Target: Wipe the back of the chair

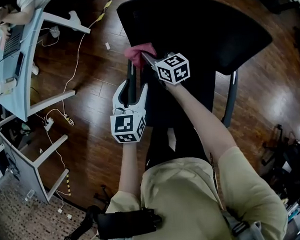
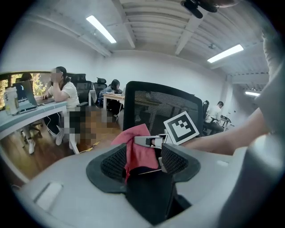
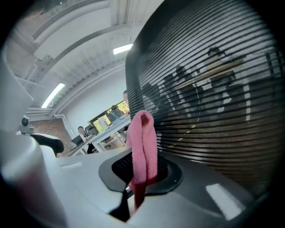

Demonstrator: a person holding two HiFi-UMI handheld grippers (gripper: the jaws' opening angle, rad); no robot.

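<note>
A black mesh chair back (image 1: pixel 195 29) stands before me; its ribbed mesh (image 3: pixel 213 89) fills the right gripper view. My right gripper (image 1: pixel 145 56) is shut on a pink cloth (image 1: pixel 136 52), which hangs folded between its pads (image 3: pixel 143 147) close to the mesh's left edge. My left gripper (image 1: pixel 133 89) is lower and to the left, open, its fingers straddling a dark upright bar of the chair (image 1: pixel 131 78). The left gripper view (image 2: pixel 144 156) looks at the pink cloth (image 2: pixel 138 144), the right gripper's marker cube (image 2: pixel 181 127) and the chair back (image 2: pixel 156 104).
White desks (image 1: pixel 16 64) with monitors line the left side, with cables (image 1: pixel 64 116) trailing over the wood floor. People sit at desks (image 2: pixel 62 93) in the distance. A chair base (image 1: pixel 80 231) sits near my feet and dark gear (image 1: pixel 292 154) lies at the right.
</note>
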